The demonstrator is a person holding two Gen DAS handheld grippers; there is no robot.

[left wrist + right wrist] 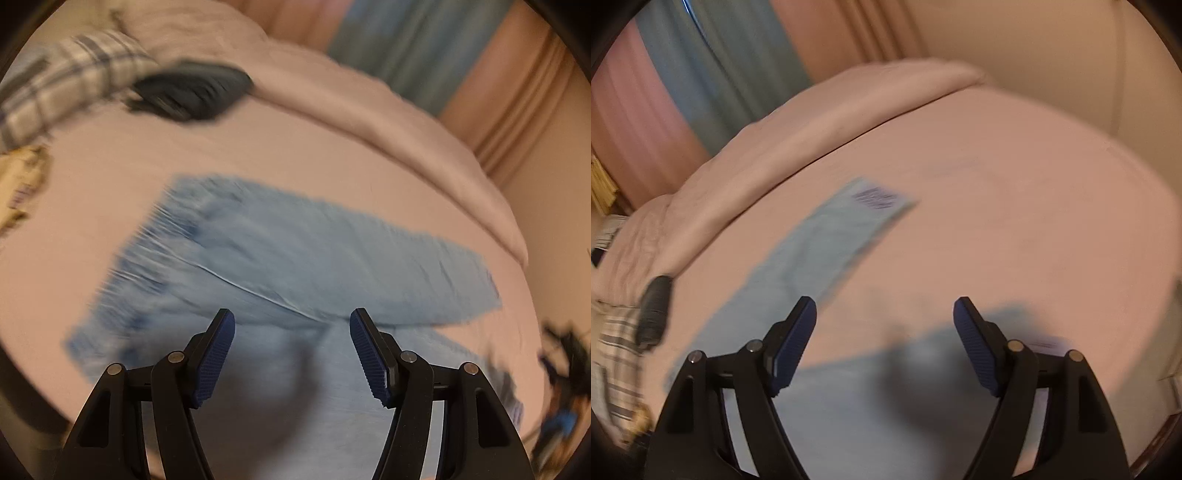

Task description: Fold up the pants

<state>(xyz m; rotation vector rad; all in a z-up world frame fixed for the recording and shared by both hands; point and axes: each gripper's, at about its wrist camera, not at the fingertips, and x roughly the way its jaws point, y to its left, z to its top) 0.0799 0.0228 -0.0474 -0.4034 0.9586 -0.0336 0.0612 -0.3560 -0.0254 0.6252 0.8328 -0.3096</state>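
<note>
Light blue pants [295, 254] lie spread flat on a pink bed sheet [258, 155], waistband to the left and two legs running right. My left gripper [291, 321] is open and empty, hovering above the near leg by the crotch. In the right wrist view the far leg [827, 243] stretches away to its cuff with a dark print, and the near leg [871, 406] lies below my right gripper [884, 310], which is open and empty above it. Both views are motion-blurred.
A dark object [192, 92] and a plaid cloth [66, 85] lie at the bed's far left; they also show in the right wrist view [655, 314]. A rolled pink duvet [369, 107] runs along the far edge. Curtains [713, 62] hang behind.
</note>
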